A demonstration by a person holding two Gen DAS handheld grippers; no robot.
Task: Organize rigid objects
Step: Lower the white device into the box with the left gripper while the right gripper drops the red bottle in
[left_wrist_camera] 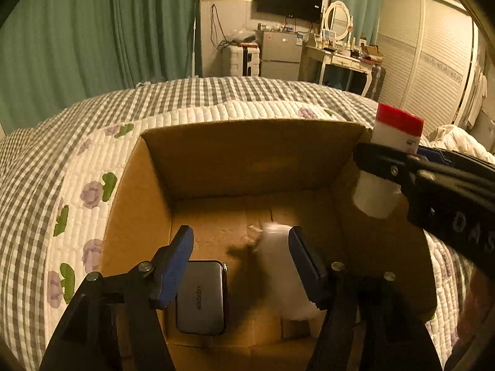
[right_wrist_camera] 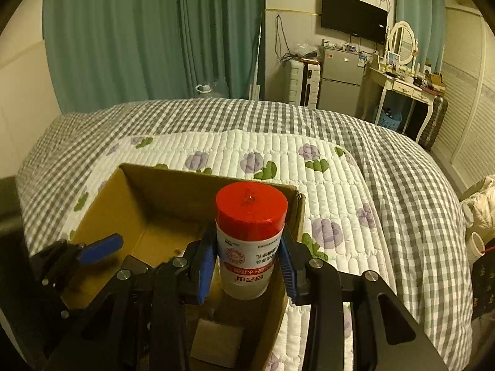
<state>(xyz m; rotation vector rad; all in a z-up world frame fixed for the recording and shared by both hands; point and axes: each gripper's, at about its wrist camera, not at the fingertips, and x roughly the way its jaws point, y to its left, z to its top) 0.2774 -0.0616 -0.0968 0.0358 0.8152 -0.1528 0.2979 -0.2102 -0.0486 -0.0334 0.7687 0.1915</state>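
Note:
An open cardboard box (left_wrist_camera: 235, 154) sits on the quilted bed; it also shows in the right wrist view (right_wrist_camera: 173, 185). My left gripper (left_wrist_camera: 241, 266) is open above the box floor. Below it lie a grey UGREEN charger (left_wrist_camera: 201, 298) and a blurred white object (left_wrist_camera: 284, 278). My right gripper (right_wrist_camera: 247, 262) is shut on a white bottle with a red cap (right_wrist_camera: 249, 238), held upright over the box's right side. That bottle (left_wrist_camera: 393, 142) and the right gripper show at the right in the left wrist view. The left gripper's blue fingertip (right_wrist_camera: 102, 252) shows in the right wrist view.
The bed (right_wrist_camera: 386, 167) has a grey checked cover and a white flowered quilt (right_wrist_camera: 278, 157). Green curtains (right_wrist_camera: 139, 37), a wall TV (right_wrist_camera: 352, 15), a small fridge (right_wrist_camera: 340, 77), a dressing table (right_wrist_camera: 405, 83) and a wardrobe stand behind. White bedding (right_wrist_camera: 479, 204) lies at the right.

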